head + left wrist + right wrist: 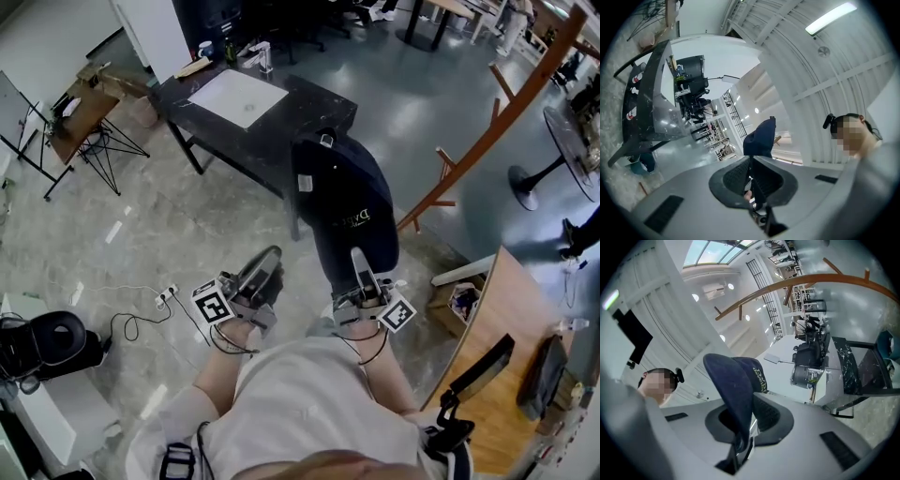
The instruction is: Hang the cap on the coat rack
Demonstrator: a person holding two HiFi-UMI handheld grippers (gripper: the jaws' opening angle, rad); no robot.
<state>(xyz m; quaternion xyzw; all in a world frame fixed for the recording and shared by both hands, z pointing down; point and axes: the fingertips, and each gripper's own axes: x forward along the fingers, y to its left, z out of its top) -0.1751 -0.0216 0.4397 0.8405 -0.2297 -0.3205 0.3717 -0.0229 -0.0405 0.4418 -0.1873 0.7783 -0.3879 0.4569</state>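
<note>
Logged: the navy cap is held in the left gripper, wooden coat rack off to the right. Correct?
No. The cap sits clamped in the right gripper, not the left, as the right gripper view shows; the left gripper is shut and empty. The coat rack is indeed to the right.

So the left tool (pixel 270 255) is closed up empty, and the right tool (pixel 360 258) is clamped on the cap (pixel 342 187) brim. Both tilt upward, arms out front.
</note>
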